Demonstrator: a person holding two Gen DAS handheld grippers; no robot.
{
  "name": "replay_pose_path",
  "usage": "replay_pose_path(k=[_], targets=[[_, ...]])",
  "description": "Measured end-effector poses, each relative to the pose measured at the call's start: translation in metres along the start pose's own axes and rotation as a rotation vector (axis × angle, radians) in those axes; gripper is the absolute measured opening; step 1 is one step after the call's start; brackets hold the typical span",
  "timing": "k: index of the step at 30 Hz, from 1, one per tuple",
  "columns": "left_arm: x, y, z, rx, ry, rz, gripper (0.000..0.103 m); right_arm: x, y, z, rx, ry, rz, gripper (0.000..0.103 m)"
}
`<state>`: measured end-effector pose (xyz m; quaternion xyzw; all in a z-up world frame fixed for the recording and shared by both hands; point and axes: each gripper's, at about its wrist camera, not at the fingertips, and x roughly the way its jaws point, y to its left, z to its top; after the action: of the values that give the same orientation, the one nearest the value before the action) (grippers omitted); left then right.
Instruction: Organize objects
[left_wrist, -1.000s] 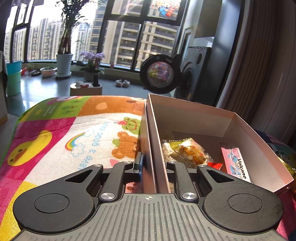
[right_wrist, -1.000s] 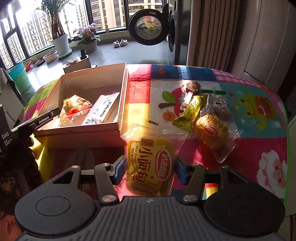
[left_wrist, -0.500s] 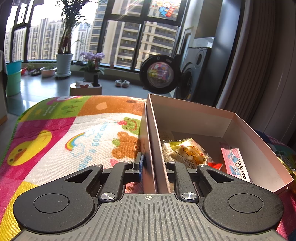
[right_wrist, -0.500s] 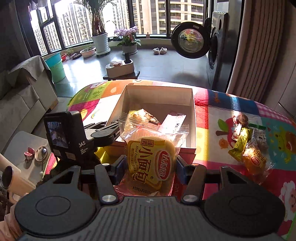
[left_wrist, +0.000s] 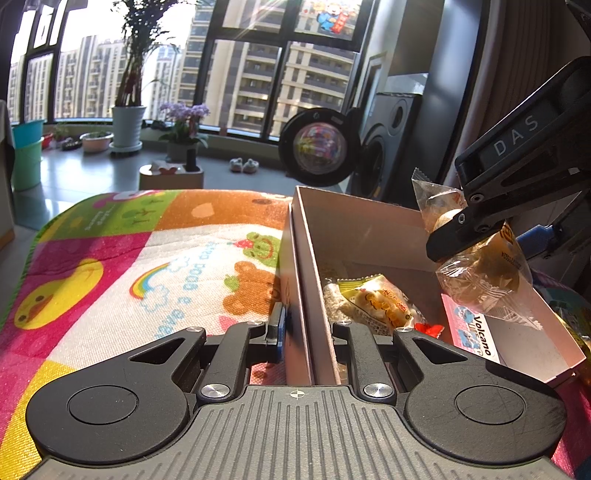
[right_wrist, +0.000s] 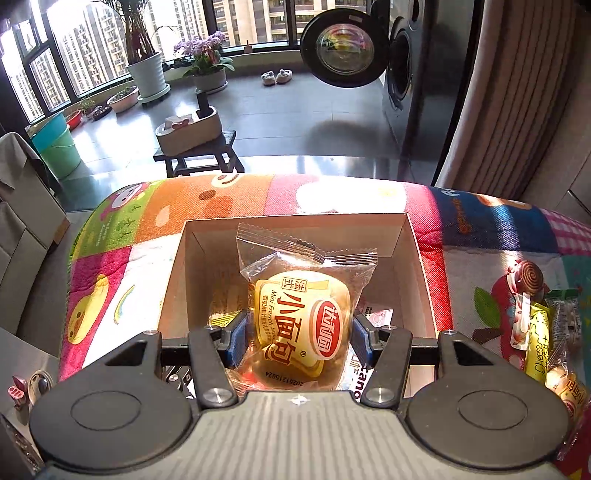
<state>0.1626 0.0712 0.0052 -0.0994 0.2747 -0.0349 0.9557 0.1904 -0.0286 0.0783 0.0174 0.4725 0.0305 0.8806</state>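
My right gripper (right_wrist: 298, 338) is shut on a yellow mini French bread packet (right_wrist: 303, 325) and holds it above the open cardboard box (right_wrist: 177, 280). From the left wrist view that same bread packet (left_wrist: 480, 269) hangs over the box's right half, pinched by the right gripper's black fingers (left_wrist: 461, 232). My left gripper (left_wrist: 308, 332) is shut on the box's near left wall (left_wrist: 299, 280), one finger outside and one inside. Inside the box lie a yellow snack packet (left_wrist: 373, 302) and a pink Volcano packet (left_wrist: 476, 332).
A colourful cartoon cloth (left_wrist: 147, 266) covers the table. More snacks, including a Cheese packet (right_wrist: 539, 343) and a swirl lollipop (right_wrist: 528, 277), lie right of the box. A stool with a tray (right_wrist: 192, 133), plant pots and a washing machine (right_wrist: 391, 66) stand beyond the table.
The right gripper carried the bread packet from the snack pile leftward to a spot over the box, and it now shows in the left wrist view. The left gripper has kept its hold on the box wall.
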Motion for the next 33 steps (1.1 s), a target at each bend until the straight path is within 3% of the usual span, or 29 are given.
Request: replay_pose_path(k=[3,5,13,19,27,33], targets=[[0.0,0.0,0.0,-0.001,0.0,0.0,0.017,0.02,0.0,0.005,-0.01,0.003,-0.018,0.056],[0.0,0.0,0.0,-0.001,0.0,0.0,0.017,0.024,-0.003,0.007,0.004,-0.002,-0.015,0.062],[0.0,0.0,-0.001,-0.001,0.0,-0.001,0.017,-0.011,-0.031,-0.002,0.016,-0.056,0.008,0.073],[0.0,0.0,0.0,-0.001,0.0,-0.001,0.016,-0.048,-0.087,-0.038,0.02,-0.117,-0.102,0.077],[0.0,0.0,0.0,0.0,0.0,0.0,0.016,-0.093,-0.192,-0.104,0.217,-0.205,-0.261,0.088],[0.0,0.0,0.0,-0.001,0.0,-0.001,0.016,-0.09,-0.242,-0.161,0.345,-0.2,-0.305,0.093]])
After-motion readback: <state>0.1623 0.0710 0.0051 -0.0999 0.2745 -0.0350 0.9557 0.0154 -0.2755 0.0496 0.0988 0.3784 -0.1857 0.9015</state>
